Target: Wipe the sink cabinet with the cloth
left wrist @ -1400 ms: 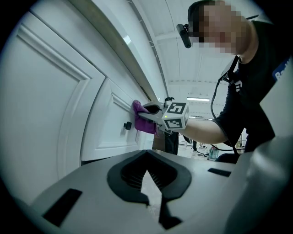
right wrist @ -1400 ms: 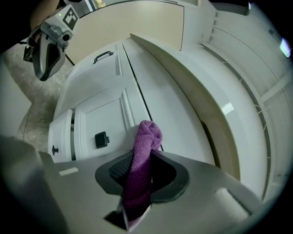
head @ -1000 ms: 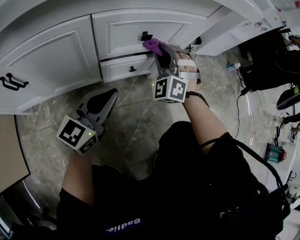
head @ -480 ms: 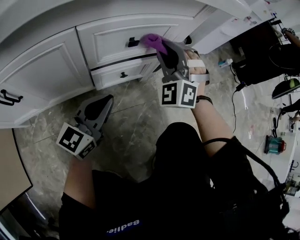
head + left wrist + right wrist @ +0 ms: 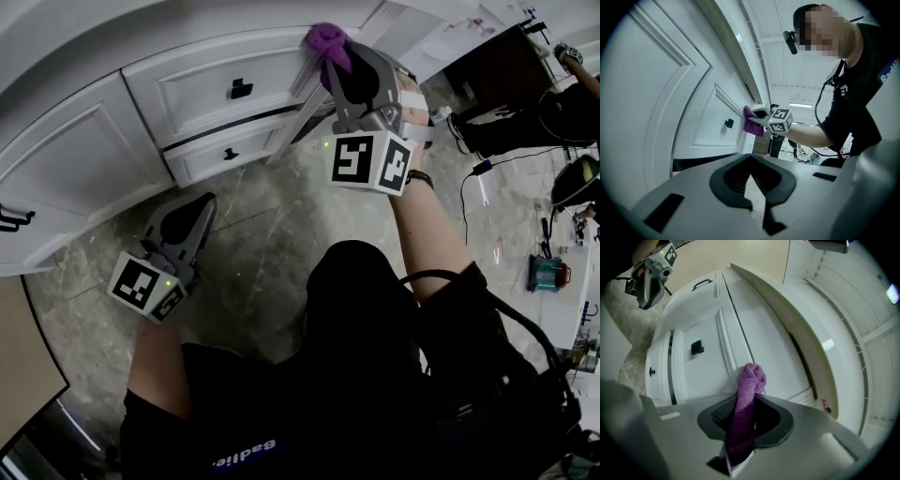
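The white sink cabinet (image 5: 187, 84) fills the top of the head view. My right gripper (image 5: 339, 66) is shut on a purple cloth (image 5: 328, 41) and presses it against the upper right corner of the top drawer front, right of the black drawer handle (image 5: 241, 89). In the right gripper view the cloth (image 5: 749, 390) bulges out between the jaws, touching the white panel under the countertop edge (image 5: 787, 319). My left gripper (image 5: 199, 208) hangs low over the floor, shut and holding nothing, apart from the cabinet. The left gripper view shows the cloth (image 5: 751, 122) on the drawer's right edge.
A small black knob (image 5: 230, 154) sits on the lower drawer, and a door handle (image 5: 9, 220) at far left. Grey marble floor (image 5: 272, 234) lies below. Dark equipment and cables (image 5: 525, 75) stand at the right. A wooden panel (image 5: 19, 356) is at the left edge.
My right gripper has slid the cloth from beside the drawer handle up and right to the drawer's top right corner. The left gripper stayed low, drifting slightly down-left.
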Available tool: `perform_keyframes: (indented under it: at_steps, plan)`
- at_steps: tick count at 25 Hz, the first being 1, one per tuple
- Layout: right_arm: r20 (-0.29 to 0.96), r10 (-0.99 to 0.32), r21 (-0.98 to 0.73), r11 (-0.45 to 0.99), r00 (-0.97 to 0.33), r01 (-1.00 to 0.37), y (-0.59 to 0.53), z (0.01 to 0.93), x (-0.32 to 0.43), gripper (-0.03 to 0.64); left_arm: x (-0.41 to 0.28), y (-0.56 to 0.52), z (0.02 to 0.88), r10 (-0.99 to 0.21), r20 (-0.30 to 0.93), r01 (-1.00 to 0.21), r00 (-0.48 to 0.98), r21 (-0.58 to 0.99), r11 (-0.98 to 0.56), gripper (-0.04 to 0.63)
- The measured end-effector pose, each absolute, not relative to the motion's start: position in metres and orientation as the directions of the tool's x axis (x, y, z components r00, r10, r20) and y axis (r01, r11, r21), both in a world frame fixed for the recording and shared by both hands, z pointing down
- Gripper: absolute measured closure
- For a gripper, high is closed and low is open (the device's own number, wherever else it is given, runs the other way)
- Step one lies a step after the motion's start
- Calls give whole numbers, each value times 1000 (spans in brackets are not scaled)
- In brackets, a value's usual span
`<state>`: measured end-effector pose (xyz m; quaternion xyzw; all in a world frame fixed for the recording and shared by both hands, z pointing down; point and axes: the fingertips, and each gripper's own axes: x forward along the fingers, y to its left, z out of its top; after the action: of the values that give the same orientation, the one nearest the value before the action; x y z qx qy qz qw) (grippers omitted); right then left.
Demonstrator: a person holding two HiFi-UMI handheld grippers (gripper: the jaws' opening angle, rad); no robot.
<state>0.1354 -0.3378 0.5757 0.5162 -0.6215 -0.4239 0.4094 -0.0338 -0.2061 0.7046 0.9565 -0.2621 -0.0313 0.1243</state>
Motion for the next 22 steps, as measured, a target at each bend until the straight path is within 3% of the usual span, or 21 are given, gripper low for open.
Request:
perform_keyframes:
  at_steps: [13, 17, 20, 22]
  plan:
    - [396, -912, 872, 410, -106, -267, -342, 757, 141, 538, -39, -199, 708, -520, 36, -510, 853, 269, -817, 606]
    - [415, -901, 849, 433, -125, -302, -337, 753, 136, 538, -39, -201, 688, -549, -8, -525, 836, 280, -803, 606]
    - [426, -889, 827, 458, -169, -327, -315, 718, 125, 539, -47, -203, 661, -659, -97, -611, 746, 292, -735, 606]
    - [441, -876, 810, 481, -192, -336, -292, 691, 118, 539, -60, -200, 653, -741, -62, -683, 668, 345, -644, 606]
